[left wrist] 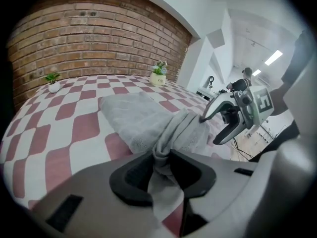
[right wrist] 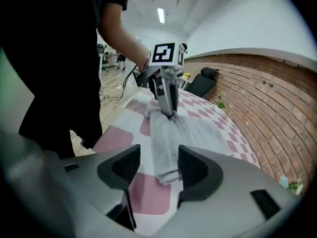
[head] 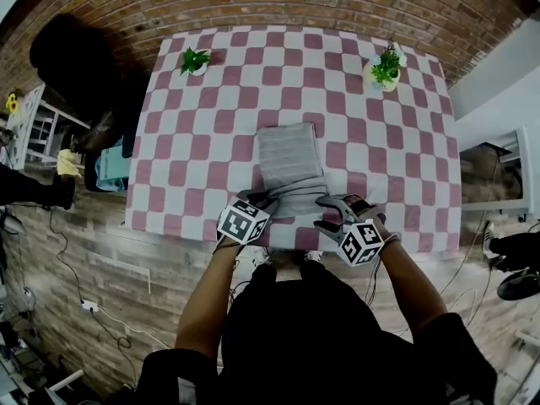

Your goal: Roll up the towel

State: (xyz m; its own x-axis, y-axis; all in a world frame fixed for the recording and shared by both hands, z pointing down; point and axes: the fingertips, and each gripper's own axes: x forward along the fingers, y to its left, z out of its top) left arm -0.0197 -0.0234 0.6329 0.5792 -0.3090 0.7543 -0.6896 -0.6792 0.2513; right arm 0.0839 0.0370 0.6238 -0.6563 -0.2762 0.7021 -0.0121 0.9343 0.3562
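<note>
Towel (head: 288,163) lies part-rolled before us: our left gripper (left wrist: 161,160) pinches one bunched end, while our right gripper (right wrist: 158,156) straddles the other end, jaws released.

In the head view, the near end of the grey folded terry towel (head: 289,163) is covered by the left gripper (head: 260,201) and right gripper (head: 331,213) (marker cubes included). The right gripper view's small green potted plant (right wrist: 293,185) is blurred and clipped at the edge.

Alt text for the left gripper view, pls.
The left gripper pinches a bunched edge of a grey towel lying on a pink-and-white checked tablecloth. The right gripper is at the towel's other end, brick wall behind.
</note>
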